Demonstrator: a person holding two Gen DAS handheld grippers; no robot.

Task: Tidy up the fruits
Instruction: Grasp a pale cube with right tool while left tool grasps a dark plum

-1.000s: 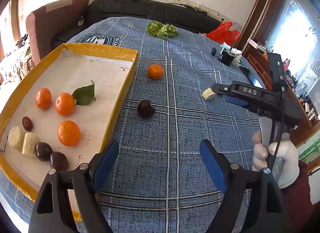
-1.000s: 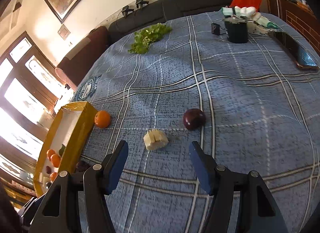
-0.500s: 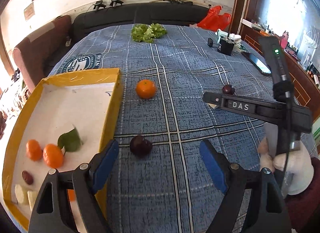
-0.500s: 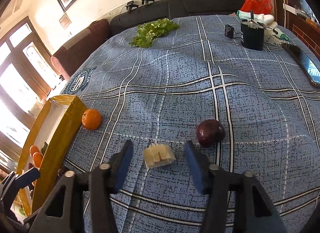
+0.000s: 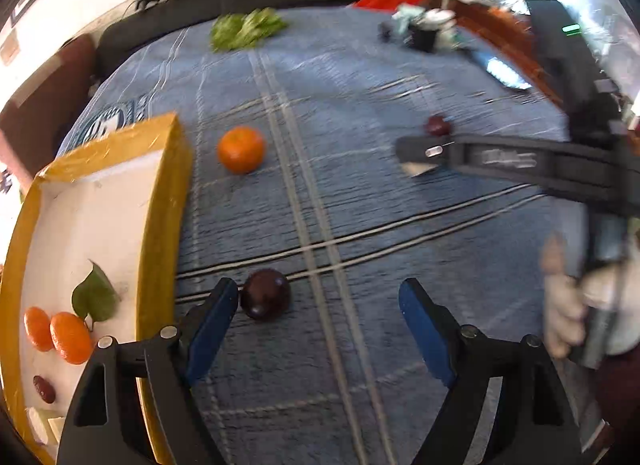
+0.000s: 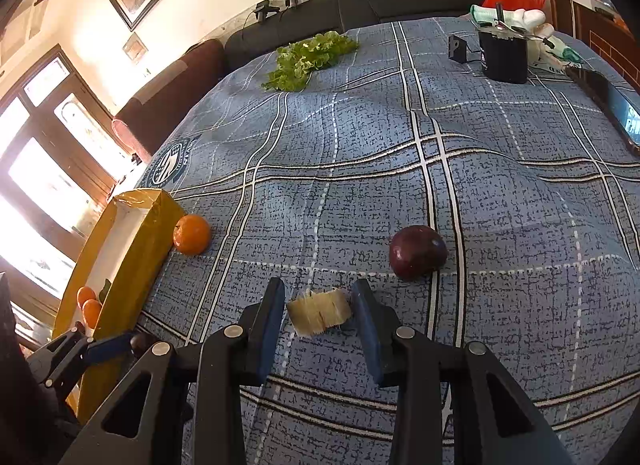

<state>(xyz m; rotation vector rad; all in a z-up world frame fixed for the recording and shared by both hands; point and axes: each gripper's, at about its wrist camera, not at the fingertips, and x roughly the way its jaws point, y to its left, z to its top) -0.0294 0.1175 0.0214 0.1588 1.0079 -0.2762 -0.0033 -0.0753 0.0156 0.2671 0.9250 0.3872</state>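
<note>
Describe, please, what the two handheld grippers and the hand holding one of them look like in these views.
Both the left gripper and the right gripper have black angular frames with triangular cut-outs, silver pivot bolts and flat blue finger pads. In the left wrist view the right gripper's black body carries blurred white lettering and a small green light. The hand on its handle wears a white glove with a dark red sleeve.

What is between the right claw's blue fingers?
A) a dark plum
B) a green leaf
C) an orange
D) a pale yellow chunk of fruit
D: the right claw is closing around the pale yellow chunk on the blue cloth, while the dark plum and orange lie apart from it.
</note>
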